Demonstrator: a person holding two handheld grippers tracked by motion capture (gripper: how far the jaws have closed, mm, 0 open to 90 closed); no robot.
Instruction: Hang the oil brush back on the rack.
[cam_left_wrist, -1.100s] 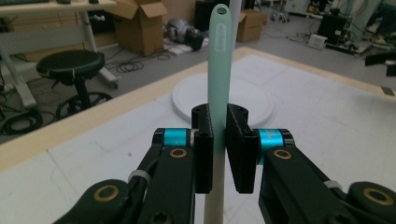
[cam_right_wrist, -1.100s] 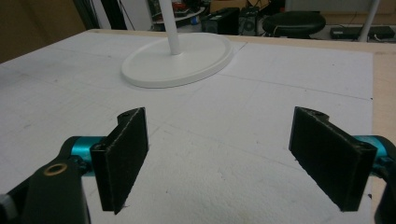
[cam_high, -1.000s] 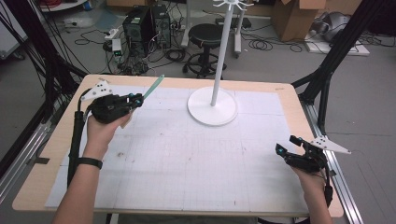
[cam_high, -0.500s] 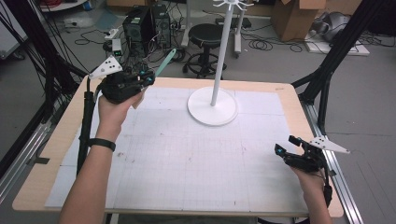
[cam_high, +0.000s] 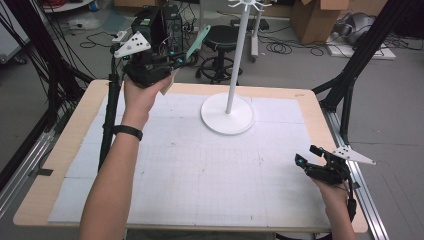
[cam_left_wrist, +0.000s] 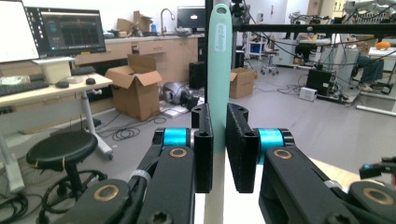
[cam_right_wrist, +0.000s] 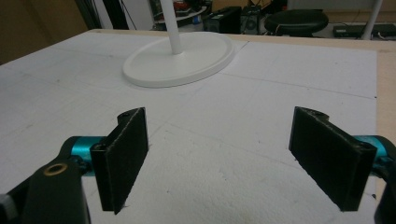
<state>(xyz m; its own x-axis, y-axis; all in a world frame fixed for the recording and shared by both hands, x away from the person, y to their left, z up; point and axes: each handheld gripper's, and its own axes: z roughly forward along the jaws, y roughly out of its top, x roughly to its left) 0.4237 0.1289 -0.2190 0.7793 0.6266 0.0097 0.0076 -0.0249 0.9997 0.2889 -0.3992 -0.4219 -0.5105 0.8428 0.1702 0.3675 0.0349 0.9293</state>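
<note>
The jaws of the left gripper (cam_high: 176, 61) are squeezed tight on a long mint-green tool (cam_left_wrist: 219, 70), which sticks up from between them. The jaws of the right gripper (cam_high: 306, 161) are wide apart and hold nothing.

The tool is off the table (cam_high: 70, 145) and up in the air, left of the white stand (cam_high: 227, 117). So the picking up looks done. I think it is meant to hang on a hook at the top of the stand, and that part is not done yet.

The left arm reaches far forward with the hand held high and the tool pointing up and away. The right hand rests low by the near right corner.
</note>
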